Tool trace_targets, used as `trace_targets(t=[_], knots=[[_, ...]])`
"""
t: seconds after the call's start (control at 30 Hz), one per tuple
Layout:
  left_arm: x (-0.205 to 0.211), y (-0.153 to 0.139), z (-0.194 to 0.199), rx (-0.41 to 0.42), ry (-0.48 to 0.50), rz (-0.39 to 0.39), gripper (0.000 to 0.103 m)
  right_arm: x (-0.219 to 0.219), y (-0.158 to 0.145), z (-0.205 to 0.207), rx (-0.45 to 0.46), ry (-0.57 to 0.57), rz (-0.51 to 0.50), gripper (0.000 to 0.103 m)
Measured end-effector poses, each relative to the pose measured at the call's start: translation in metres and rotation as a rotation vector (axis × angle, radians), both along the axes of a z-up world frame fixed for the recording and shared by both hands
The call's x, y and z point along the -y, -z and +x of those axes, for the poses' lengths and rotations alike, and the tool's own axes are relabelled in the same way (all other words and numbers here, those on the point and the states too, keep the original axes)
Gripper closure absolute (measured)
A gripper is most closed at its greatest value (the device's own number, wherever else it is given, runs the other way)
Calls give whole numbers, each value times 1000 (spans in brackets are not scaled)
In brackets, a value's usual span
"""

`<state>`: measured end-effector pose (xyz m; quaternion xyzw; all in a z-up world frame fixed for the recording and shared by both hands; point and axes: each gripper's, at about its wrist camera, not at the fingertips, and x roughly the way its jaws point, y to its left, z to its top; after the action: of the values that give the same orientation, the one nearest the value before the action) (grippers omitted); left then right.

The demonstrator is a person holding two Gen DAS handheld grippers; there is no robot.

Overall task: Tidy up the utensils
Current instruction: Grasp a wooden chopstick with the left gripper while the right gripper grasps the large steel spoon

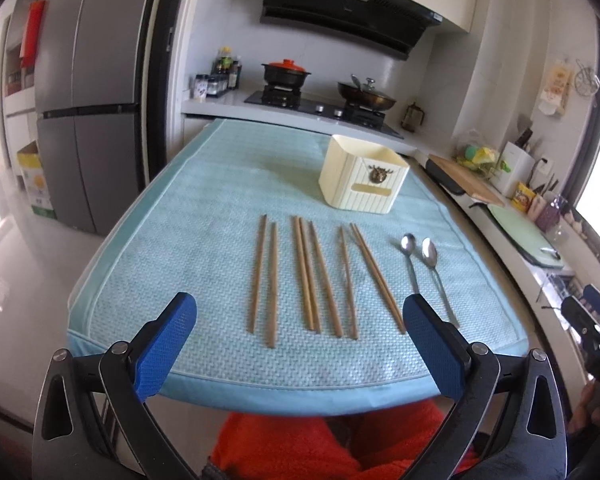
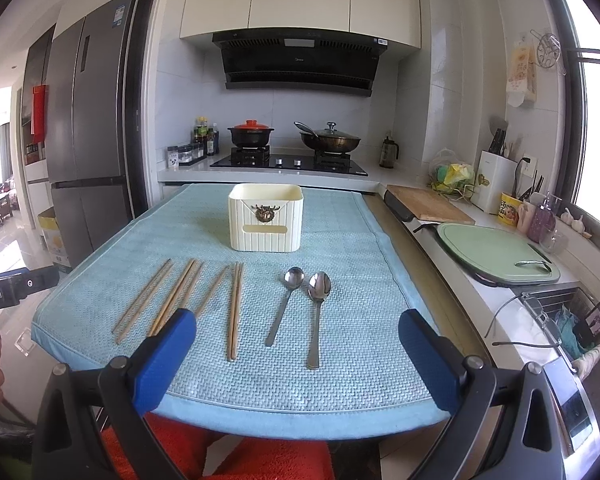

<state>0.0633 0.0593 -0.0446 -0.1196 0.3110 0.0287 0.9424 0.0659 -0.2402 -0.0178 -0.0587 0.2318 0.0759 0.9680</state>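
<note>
Several wooden chopsticks (image 1: 306, 276) (image 2: 234, 310) lie side by side on a light blue mat (image 1: 188, 240) (image 2: 340, 380). To their right rest two steel spoons (image 1: 430, 268) (image 2: 318, 312), bowls pointing away. A cream utensil holder (image 1: 362, 174) (image 2: 265, 218) stands upright behind them, and I cannot see into it. My left gripper (image 1: 300, 322) hovers open at the mat's near edge, in front of the chopsticks. In front of the spoons my right gripper (image 2: 298, 330) is open too, holding nothing.
A stove with a red-lidded pot (image 2: 251, 133) and a wok (image 2: 331, 140) sits behind the table. A counter on the right carries a wooden board (image 2: 430, 202), a green board (image 2: 496, 252) and a sink (image 2: 560, 320). A fridge (image 1: 88, 100) stands left. Orange fabric (image 1: 320, 444) shows below the table edge.
</note>
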Motion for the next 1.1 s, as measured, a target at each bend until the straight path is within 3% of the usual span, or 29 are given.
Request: trace_targets(t=[0.23,0.53,0.7,1.1], knots=[[-20,22,32,-66,-22,35,0,16,22,42,-55,14,25,0],[-47,52,97,-164,-18,-2,0,40,76,129,-248,52,111,1],[-59,76,143,-232,2,-33,1,42,97,160,-316,52,125,14],[-64,130,223,-373,12,97,3,41,116,200,-371,43,130,15]])
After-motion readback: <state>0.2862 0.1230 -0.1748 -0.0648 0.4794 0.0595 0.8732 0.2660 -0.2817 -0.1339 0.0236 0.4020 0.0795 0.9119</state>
